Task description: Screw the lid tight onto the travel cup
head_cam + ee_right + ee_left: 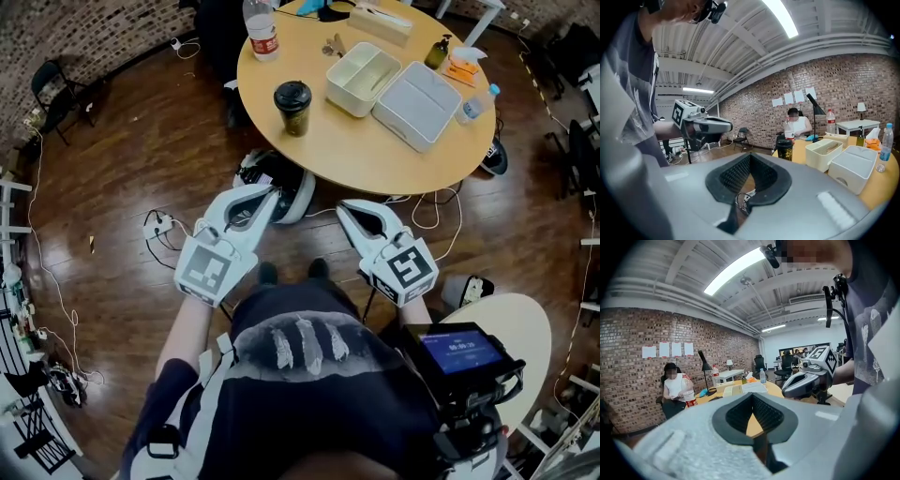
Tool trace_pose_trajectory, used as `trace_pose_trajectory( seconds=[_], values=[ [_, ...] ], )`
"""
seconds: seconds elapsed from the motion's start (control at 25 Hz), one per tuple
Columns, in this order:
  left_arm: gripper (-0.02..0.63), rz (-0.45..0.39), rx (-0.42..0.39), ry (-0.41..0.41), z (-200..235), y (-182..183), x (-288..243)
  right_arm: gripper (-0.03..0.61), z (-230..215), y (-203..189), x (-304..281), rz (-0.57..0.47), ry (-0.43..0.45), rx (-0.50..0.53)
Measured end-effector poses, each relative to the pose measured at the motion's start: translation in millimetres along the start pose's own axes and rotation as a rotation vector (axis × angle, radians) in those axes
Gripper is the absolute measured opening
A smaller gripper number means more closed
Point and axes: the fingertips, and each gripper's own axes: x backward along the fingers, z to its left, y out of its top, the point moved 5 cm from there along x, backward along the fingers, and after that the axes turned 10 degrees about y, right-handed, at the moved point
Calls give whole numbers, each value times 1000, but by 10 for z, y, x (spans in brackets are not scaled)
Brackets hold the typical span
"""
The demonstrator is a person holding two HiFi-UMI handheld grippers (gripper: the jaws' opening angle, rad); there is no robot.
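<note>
The travel cup (292, 107), dark with a black lid on top, stands upright near the left edge of the round wooden table (347, 150). Both grippers hang over the floor short of the table, apart from the cup. My left gripper (273, 193) is shut with nothing in it, and so is my right gripper (341, 207). In the right gripper view the cup (784, 149) shows past the shut right gripper (750, 155), with the left gripper (705, 125) off to the side. The left gripper view shows its own shut jaws and the right gripper (806, 380).
On the table lie a white open bin (362, 78), a white lidded box (418, 103), a red-labelled bottle (262, 28) and a small bottle (476, 103). Cables (159, 225) trail on the wooden floor. A white round table (511, 323) is at lower right. A seated person (672, 387) is beyond.
</note>
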Motion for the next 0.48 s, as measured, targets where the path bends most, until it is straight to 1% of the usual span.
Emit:
trace_pose_trajectory(
  seconds=[0.16, 0.36, 0.48],
  values=[
    [2, 13, 1, -14, 86, -110, 186, 6, 219, 21, -159, 24, 27, 14],
    [3, 8, 57, 6, 408, -208, 636, 6, 627, 93, -527, 69, 39, 53],
    [2, -18, 89, -1, 570, -268, 947, 6, 953, 158, -758, 84, 60, 55]
  ],
)
